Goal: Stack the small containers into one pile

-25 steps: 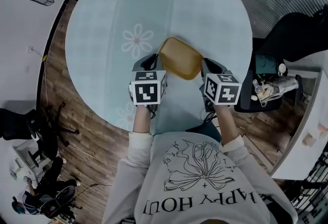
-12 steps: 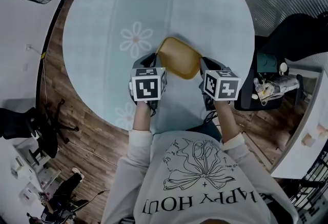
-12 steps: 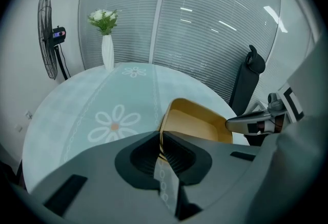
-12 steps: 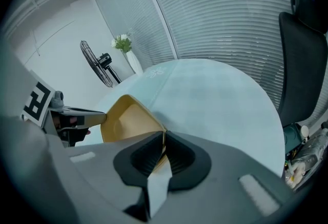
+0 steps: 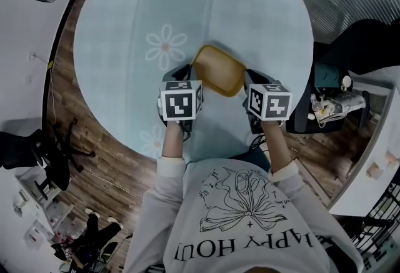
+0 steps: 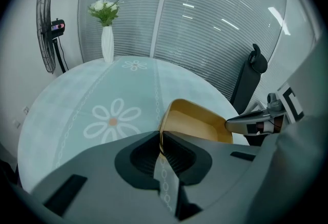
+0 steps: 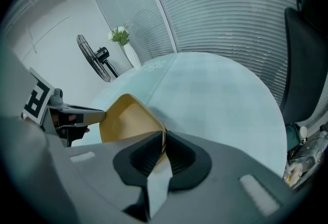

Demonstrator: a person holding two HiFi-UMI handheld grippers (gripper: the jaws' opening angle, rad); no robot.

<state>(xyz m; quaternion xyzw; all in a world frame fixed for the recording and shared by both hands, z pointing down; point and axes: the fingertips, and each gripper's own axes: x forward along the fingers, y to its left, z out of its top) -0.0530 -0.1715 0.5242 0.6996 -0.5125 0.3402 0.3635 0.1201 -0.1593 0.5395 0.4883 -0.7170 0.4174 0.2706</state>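
Bystander (image 5: 94, 232) has crossed wood floor (image 5: 122, 172); yellow container (image 5: 217, 70) at floral table's (image 5: 250, 28) edge.

The yellow container (image 5: 218, 70) looks like smooth plastic with a soft sheen. The table's cloth (image 5: 125, 34) is matt, finely checked fabric. The floor (image 5: 115, 159) is planked wood. The left gripper (image 6: 159, 141) has a matt grey plastic shell and ribbed black pads (image 6: 179, 159).

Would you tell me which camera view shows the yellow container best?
The head view: nearly the whole yellow container shows from above. The gripper views show only part, its rim pinched by the left claw and the right claw.
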